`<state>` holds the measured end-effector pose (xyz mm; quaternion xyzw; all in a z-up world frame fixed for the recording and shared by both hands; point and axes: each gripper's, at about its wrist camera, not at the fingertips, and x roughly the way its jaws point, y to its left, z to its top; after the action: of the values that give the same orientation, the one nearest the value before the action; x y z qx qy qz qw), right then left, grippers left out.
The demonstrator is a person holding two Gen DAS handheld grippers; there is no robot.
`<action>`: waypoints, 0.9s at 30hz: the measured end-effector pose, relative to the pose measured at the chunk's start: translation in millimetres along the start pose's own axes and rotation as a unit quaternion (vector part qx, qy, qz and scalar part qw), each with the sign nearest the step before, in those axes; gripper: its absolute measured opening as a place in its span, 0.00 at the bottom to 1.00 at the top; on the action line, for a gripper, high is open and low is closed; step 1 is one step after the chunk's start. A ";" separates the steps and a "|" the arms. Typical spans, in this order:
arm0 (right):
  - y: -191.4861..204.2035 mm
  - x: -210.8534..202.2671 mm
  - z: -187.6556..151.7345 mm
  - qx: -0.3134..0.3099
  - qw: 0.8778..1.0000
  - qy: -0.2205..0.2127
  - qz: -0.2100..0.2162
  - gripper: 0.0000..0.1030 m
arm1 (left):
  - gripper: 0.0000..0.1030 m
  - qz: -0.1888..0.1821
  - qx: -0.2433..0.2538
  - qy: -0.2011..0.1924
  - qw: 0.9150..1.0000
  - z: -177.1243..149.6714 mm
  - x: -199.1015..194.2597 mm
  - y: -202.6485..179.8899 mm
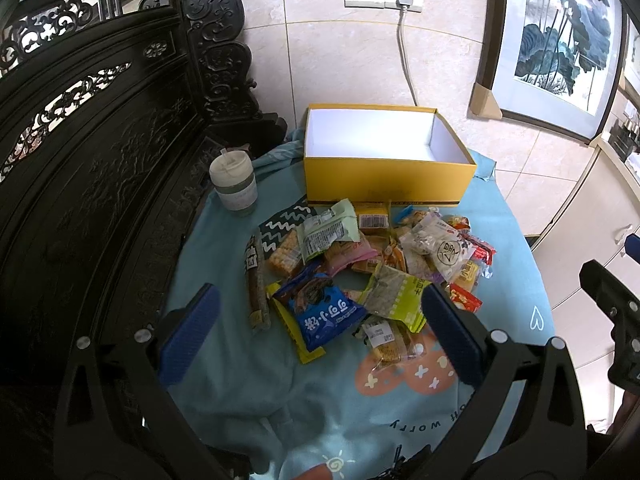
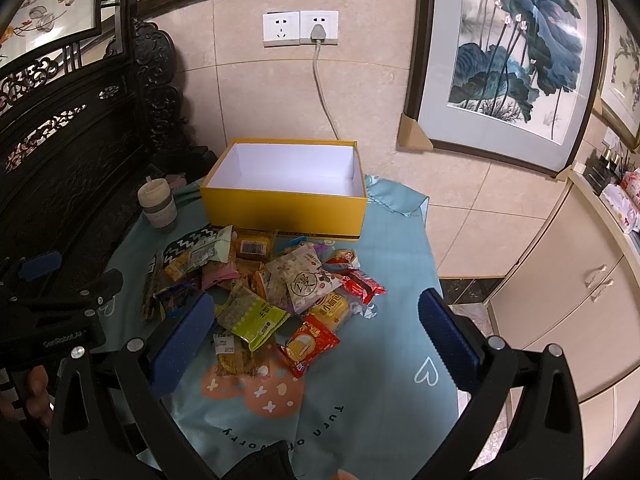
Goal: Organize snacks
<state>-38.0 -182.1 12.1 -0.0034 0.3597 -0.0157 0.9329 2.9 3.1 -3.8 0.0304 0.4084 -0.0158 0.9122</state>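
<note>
A pile of several wrapped snacks (image 1: 360, 264) lies on a table with a light blue cloth (image 1: 240, 360), in front of an open, empty yellow box (image 1: 384, 176). My left gripper (image 1: 320, 320) is open and empty, held above the near side of the pile, over a blue packet (image 1: 324, 316). In the right wrist view the pile (image 2: 272, 284) and the box (image 2: 284, 208) show again. My right gripper (image 2: 316, 320) is open and empty above the pile's near right side, over a red packet (image 2: 308, 344).
A lidded cup (image 1: 234, 186) stands left of the box. A dark carved wooden screen (image 1: 100, 160) lines the left side. A cable (image 1: 404, 56) runs from a wall socket down behind the box. White cabinets (image 2: 560, 300) stand to the right.
</note>
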 end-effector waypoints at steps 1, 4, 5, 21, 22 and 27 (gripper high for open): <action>0.2 0.2 0.5 0.000 1.000 0.000 0.000 0.99 | 0.98 0.000 0.000 0.000 1.000 0.0 0.0 -0.1; 0.1 -0.1 0.7 0.000 1.000 0.001 0.000 0.99 | 0.98 0.000 0.000 -0.001 1.000 0.0 -0.2 -0.2; 0.2 -0.5 0.5 0.000 1.000 0.001 0.000 0.99 | 0.98 0.000 0.000 -0.001 1.000 0.0 0.0 -0.2; 0.0 -1.4 0.8 -0.001 1.000 0.001 0.000 0.99 | 0.98 0.000 0.000 0.000 1.000 -1.5 0.9 2.1; -0.2 -1.2 1.1 -0.001 1.000 0.001 0.000 0.99 | 0.98 0.000 0.000 0.000 1.000 -1.5 1.0 2.1; -0.4 -0.9 1.4 -0.001 1.000 0.002 0.000 0.99 | 0.98 0.000 0.000 0.000 1.000 -1.5 1.0 1.8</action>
<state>-37.7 -182.4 13.7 -0.0041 0.3615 -0.0157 0.9322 2.5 5.0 -5.5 0.0303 0.4084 -0.0154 0.9122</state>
